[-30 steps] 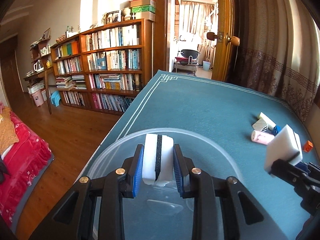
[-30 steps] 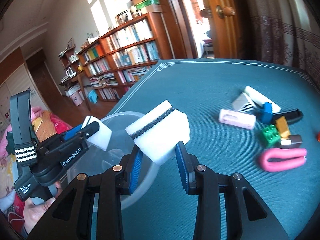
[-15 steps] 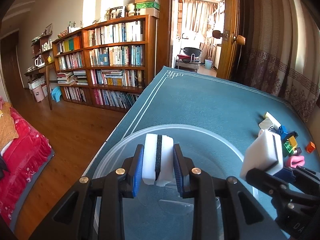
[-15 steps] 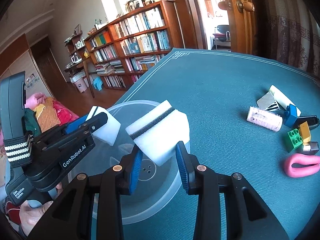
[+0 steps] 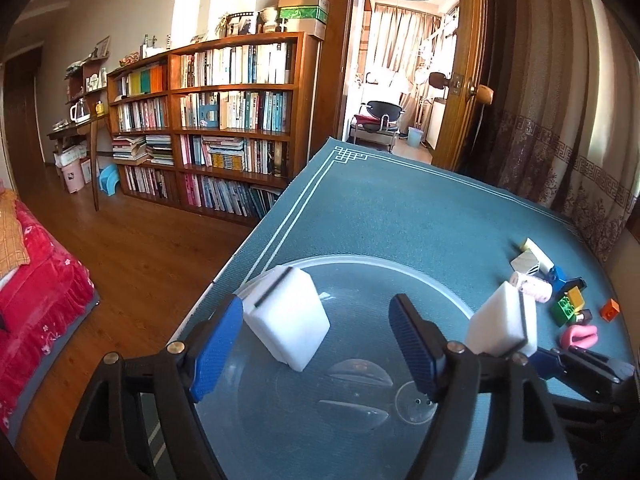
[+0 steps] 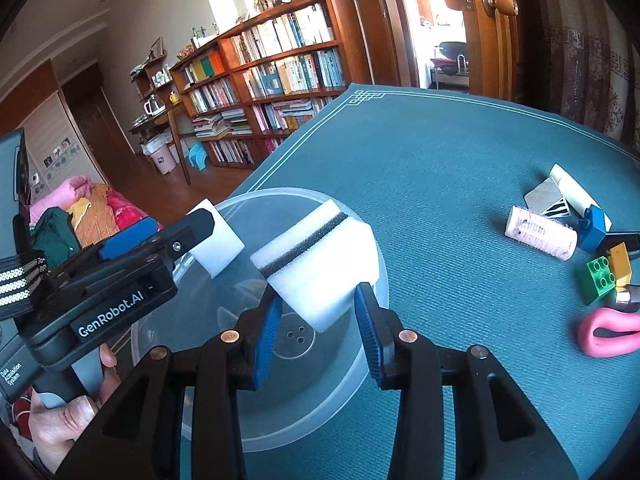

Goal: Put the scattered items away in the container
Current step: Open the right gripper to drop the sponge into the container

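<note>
Your left hand-held gripper (image 5: 316, 344) stands wide apart over the clear plastic container (image 5: 400, 268), and its white sponge (image 5: 286, 316) sits loose between the blue pads, leaning on the left one above the bowl's floor; whether it has touched down you cannot tell. Your right hand-held gripper (image 6: 318, 332) is narrow, pinching a second white sponge with a dark stripe (image 6: 320, 256) over the container's right rim. The container rests at the left edge of the counter (image 6: 440, 152), which has a teal cover. Well apart, toward the counter's right edge, lie the remaining items: a pink ribbed roller (image 6: 540, 232), a green brick (image 6: 598, 280), a blue block (image 6: 594, 228) and a pink curved piece (image 6: 608, 332).
</note>
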The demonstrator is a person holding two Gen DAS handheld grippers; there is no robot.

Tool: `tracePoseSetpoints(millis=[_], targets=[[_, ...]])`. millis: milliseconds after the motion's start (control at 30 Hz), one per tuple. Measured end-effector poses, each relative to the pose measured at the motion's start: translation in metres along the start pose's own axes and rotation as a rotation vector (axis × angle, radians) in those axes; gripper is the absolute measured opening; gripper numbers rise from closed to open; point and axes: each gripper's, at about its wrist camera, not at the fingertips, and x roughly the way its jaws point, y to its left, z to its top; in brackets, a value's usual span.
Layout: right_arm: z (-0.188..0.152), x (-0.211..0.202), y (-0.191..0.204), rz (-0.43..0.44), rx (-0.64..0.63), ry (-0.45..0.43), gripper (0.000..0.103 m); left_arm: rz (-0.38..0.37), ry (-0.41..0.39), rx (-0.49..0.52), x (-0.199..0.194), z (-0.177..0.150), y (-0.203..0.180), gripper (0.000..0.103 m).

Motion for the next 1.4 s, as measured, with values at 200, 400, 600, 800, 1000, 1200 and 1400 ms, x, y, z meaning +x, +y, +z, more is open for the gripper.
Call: tracePoseSetpoints(millis=[200, 400, 600, 800, 1000, 1200, 1400], targets=[[0.003, 0.004, 0.002, 0.011, -0.002, 0.015, 0.045, -0.005, -0.011, -0.024, -0.008, 0.001, 0.012, 0.082], [0.005, 0.006, 0.009, 0.037, -0.021, 0.014, 0.047, 0.025, -0.010, -0.033, -0.011, -0.002, 0.022, 0.082], [0.004, 0.006, 0.011, 0.064, -0.018, 0.024, 0.047, 0.049, 0.005, -0.042, -0.011, -0.005, 0.032, 0.082], [0.006, 0.006, 0.017, 0.137, -0.028, 0.013, 0.047, 0.059, 0.005, -0.047, -0.013, -0.008, 0.033, 0.086], [0.011, 0.020, 0.027, 0.154, -0.042, 0.040, 0.047, 0.066, -0.003, -0.042, -0.021, -0.008, 0.036, 0.086], [0.007, 0.022, 0.027, 0.149, -0.043, 0.046, 0.047, 0.079, -0.002, -0.068, -0.024, -0.009, 0.044, 0.086], [0.002, 0.011, 0.014, 0.128, -0.009, 0.025, 0.047, 0.075, 0.001, -0.059, -0.024, -0.008, 0.038, 0.088]])
